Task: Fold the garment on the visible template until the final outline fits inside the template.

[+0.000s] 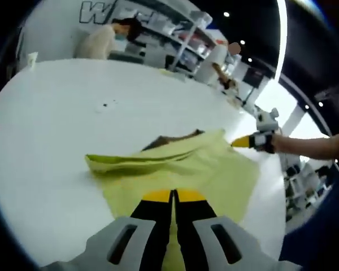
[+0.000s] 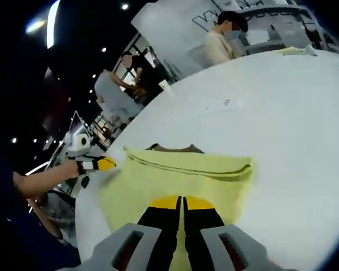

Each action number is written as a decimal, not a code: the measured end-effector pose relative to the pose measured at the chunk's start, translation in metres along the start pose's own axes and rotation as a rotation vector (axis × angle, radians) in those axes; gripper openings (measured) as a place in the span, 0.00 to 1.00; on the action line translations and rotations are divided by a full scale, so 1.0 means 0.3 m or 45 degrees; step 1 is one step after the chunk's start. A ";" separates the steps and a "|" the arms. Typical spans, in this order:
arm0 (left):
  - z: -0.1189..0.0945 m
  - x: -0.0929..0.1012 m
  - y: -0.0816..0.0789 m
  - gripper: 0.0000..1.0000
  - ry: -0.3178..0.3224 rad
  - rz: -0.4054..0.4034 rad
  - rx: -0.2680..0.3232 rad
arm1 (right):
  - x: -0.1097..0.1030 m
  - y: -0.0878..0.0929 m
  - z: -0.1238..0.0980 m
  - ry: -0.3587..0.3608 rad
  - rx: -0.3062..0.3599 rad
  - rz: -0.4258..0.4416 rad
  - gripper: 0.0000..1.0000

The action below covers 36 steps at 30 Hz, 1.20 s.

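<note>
White desk (image 1: 56, 113) is carrying everything, w/ shelves and a few people standing in the bkgd behind it. On the desk the yellow garment (image 1: 214, 169) is lying near our edge, already partly folded: one layer is turned over and is making a thick fold edge (image 2: 192, 167) across the cloth. A brown template (image 1: 178, 138) is peeking out from under the far side of the garment, so most of it is hidden and we cannot tell its full outline.

We are holding the left hand-held gripper (image 1: 173, 195) low over the near part of the garment. Its jaws are pressed together, yellow tips touching; whether a bit of cloth is caught between them we cannot tell. The right hand-held gripper (image 2: 182, 200) is looking the same way from the other side: jaws together, tips over the yellow cloth, pinch not confirmed. In the left gripper view the right one is also showing at the garment's far corner.

How to do this step well, in our judgement: we are probably working on the next fold, bc the cloth is seeming wider than the brown bit showing.
- Grip both corners of one edge, not the middle, so the layer is lifting flat.
- Move both hands together, same speed, otherwise the fold edge is going skew.
- Lay the edge down parallel to the existing fold, then smooth outward.
- Check the template border after, and keep garment + template well on the desk, not sliding off the near edge.
</note>
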<state>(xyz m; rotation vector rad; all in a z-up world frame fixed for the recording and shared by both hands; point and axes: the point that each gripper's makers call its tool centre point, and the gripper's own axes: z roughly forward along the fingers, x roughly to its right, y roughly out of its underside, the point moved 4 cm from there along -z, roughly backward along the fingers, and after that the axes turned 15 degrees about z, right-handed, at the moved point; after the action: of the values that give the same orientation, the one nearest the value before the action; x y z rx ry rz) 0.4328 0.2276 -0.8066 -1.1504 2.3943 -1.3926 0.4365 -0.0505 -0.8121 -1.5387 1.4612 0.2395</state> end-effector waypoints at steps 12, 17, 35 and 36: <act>0.065 -0.145 -0.058 0.00 -0.196 -0.072 0.078 | 0.101 -0.160 0.066 0.105 0.142 -0.006 0.00; 0.028 -0.225 -0.138 0.00 -0.324 -0.082 0.174 | 0.128 -0.280 0.031 0.180 0.316 -0.008 0.00; -0.187 -0.144 -0.106 0.10 -0.317 0.021 0.304 | 0.060 -0.156 -0.221 0.076 0.339 -0.038 0.06; -0.206 -0.125 -0.094 0.11 -0.307 0.028 0.315 | 0.059 -0.135 -0.233 0.069 0.329 -0.049 0.08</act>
<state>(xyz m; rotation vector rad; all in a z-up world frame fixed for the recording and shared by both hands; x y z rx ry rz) 0.4454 0.2873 -0.7587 -1.1489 2.0025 -1.4056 0.4438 -0.1203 -0.7686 -1.3705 1.4415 -0.0147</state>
